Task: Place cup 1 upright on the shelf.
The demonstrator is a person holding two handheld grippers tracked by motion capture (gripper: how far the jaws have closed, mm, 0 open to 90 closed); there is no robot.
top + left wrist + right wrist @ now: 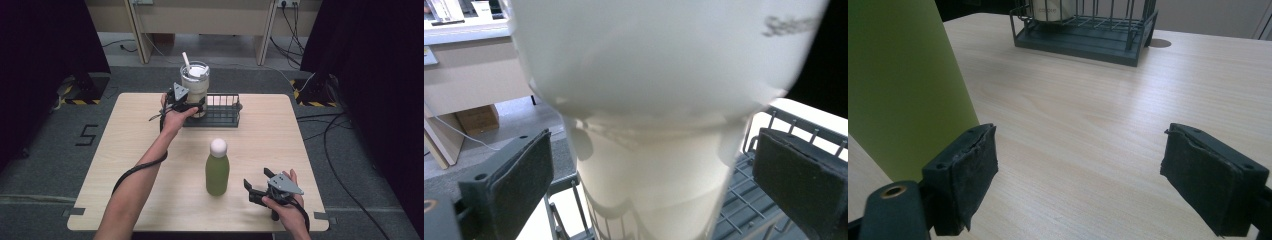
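Note:
A white tumbler (194,82) with a straw stands in the left end of a dark wire basket (223,120) at the table's far side. My left gripper (191,106) is open around the tumbler's lower part. In the left gripper view the tumbler (649,150) rises between both pads (524,185), with a narrow gap on each side. A green bottle (217,172) with a white cap stands upright in the near middle. My right gripper (257,181) rests open just right of it, and in its own view the bottle (903,85) stands beside the left jaw, outside the gap.
The wire basket (1083,37) has free room to the right of the tumbler. Bare wooden table (130,145) lies between basket and bottle. Cables run over the grey floor at the right, and dark curtains flank both sides.

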